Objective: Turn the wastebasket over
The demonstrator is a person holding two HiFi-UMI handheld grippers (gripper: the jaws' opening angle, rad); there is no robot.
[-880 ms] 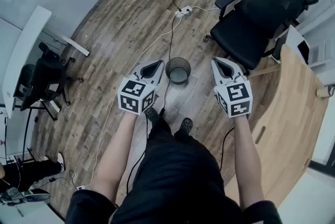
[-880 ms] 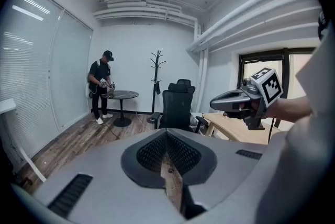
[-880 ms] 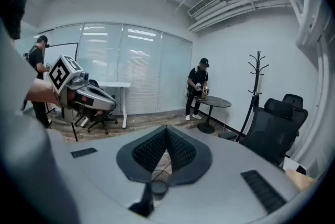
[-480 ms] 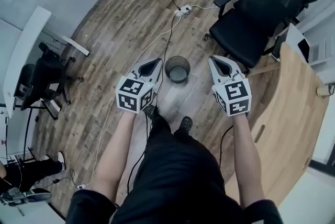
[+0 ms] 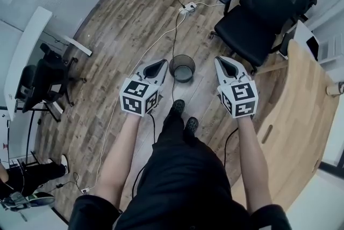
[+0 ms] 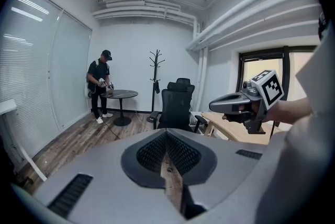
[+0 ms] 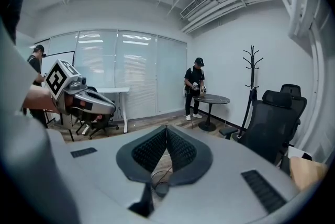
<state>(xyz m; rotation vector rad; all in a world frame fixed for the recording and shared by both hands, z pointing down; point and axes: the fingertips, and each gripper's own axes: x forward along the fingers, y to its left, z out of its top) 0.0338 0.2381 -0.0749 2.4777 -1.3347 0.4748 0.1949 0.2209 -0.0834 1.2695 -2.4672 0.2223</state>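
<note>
The wastebasket is a dark round mesh bin standing upright on the wood floor, mouth up, just ahead of the person's feet. In the head view my left gripper hovers beside its left rim and my right gripper hangs to its right, a little apart from it. Both are held well above the floor, jaws shut with nothing between them. In the left gripper view the left gripper shows its ribbed pads closed together, with the right gripper seen beyond. The right gripper is likewise closed.
A black office chair stands right of the basket and a wooden desk lies further right. Cables run from a power strip past the basket. Another chair and a white desk stand left. A person stands at a round table.
The person's left foot has stepped forward towards the basket. The basket sits slightly higher in the head view. Both grippers have kept their places, shut.
</note>
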